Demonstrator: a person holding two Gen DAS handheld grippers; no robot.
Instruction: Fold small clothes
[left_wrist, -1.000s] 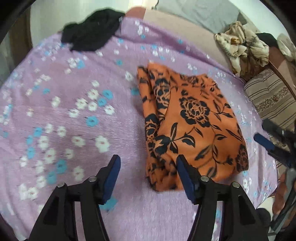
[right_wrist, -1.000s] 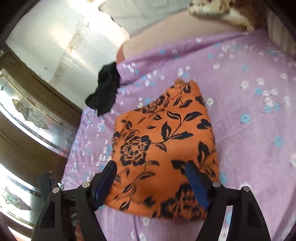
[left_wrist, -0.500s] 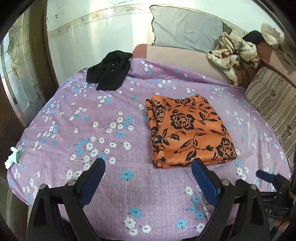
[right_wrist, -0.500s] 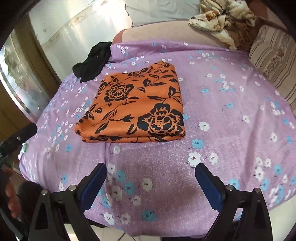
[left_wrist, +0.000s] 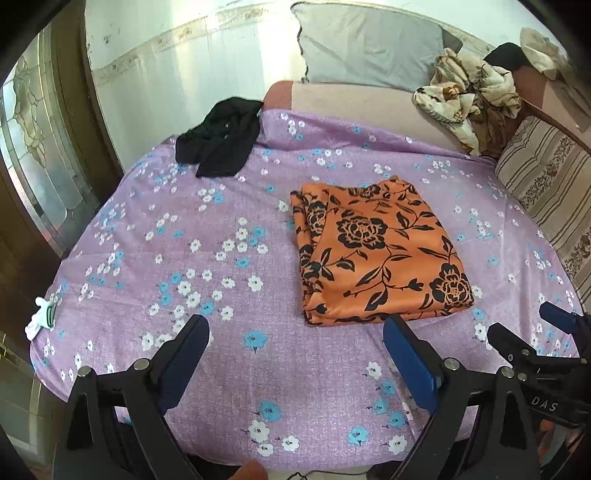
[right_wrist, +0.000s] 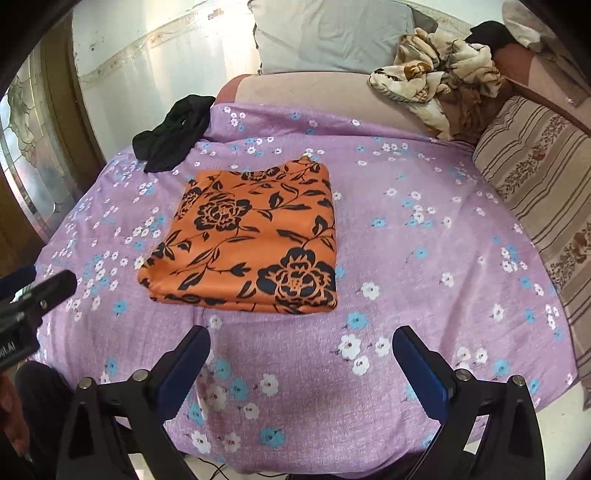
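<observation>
Surface: a bed under a purple sheet (left_wrist: 229, 236) printed with white and blue flowers, with a pale wall and a patterned glass door to one side.
Folded garment: an orange cloth with black flowers (left_wrist: 376, 254) lies flat on the purple sheet as a neat rectangle, stacked layers showing along one edge; in the right wrist view it sits toward the left (right_wrist: 247, 236).
Black garment: a crumpled dark piece (left_wrist: 221, 136) at the sheet's far corner, well apart from the orange cloth.
Grey pillow: (left_wrist: 369, 44) leaning on the wall beyond the sheet's far edge.
Cream blanket: a bundled floral heap (left_wrist: 469, 96) off the sheet, next to a striped cushion (left_wrist: 546, 184).
Left gripper: (left_wrist: 295, 354) over the sheet's near edge, short of the orange cloth, jaws spread wide with nothing between them.
Right gripper: (right_wrist: 301, 363) likewise above the sheet's near edge, jaws wide apart and empty.
</observation>
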